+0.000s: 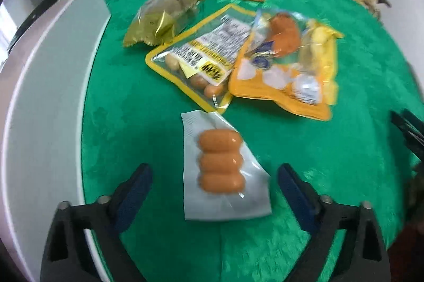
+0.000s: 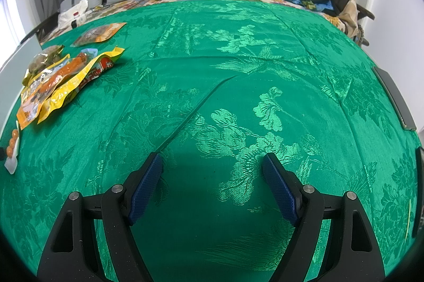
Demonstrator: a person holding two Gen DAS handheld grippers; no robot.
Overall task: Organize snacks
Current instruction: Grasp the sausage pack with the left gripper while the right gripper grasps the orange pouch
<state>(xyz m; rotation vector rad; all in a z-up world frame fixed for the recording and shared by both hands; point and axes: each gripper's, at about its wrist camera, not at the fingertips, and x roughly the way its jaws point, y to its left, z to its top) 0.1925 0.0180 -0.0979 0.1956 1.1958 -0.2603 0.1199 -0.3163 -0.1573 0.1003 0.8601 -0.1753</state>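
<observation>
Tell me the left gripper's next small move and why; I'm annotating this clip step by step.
Probably ease the left gripper down and close on the white sausage pack: its jaws are open, the pack lies flat on the green cloth between its fingers, apart from the pile. The right gripper is open over bare cloth.

Two matching black handheld grippers, blue finger pads.
Left gripper (image 1: pixel 214 176) and right gripper (image 2: pixel 212 168): black plastic triangular-cutout frames, silver round pivot screws, textured dark-blue pads (image 2: pixel 147 186).

Glossy clear plastic sausage packet (image 1: pixel 222 168) on shiny green damask cloth (image 2: pixel 238 56).
</observation>
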